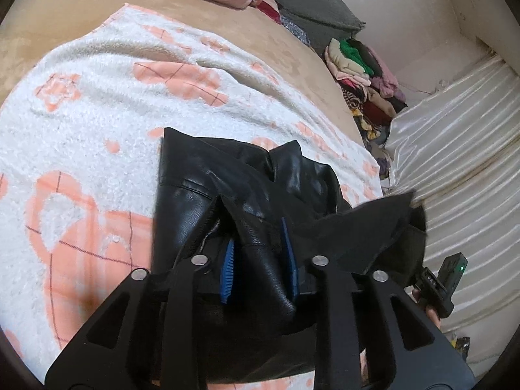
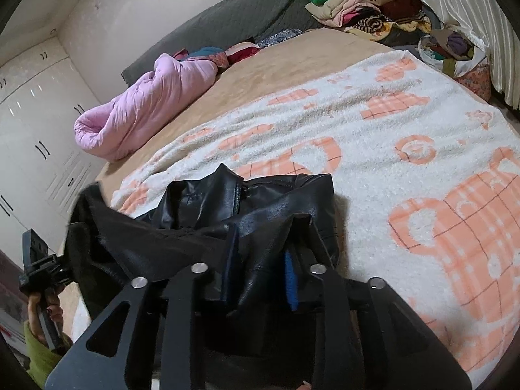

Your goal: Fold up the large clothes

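Lower part of black jacket (image 1: pixel 227 201) hidden behind left gripper (image 1: pixel 260 253) frame, cut off at bottom edge. Right gripper (image 2: pixel 260 273) pads half buried in jacket folds; left pad barely shows. Blanket (image 2: pixel 390 136) cut by right edge. Clothes pile (image 1: pixel 364 74) too small to sort. Hand (image 2: pixel 42 305) mostly hidden behind handle.

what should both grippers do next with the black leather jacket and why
Probably carry it forward and lay it flat. The left gripper and right gripper each pinch a bunched fold of the black leather jacket, still crumpled at the white-and-orange fleece blanket's near edge.
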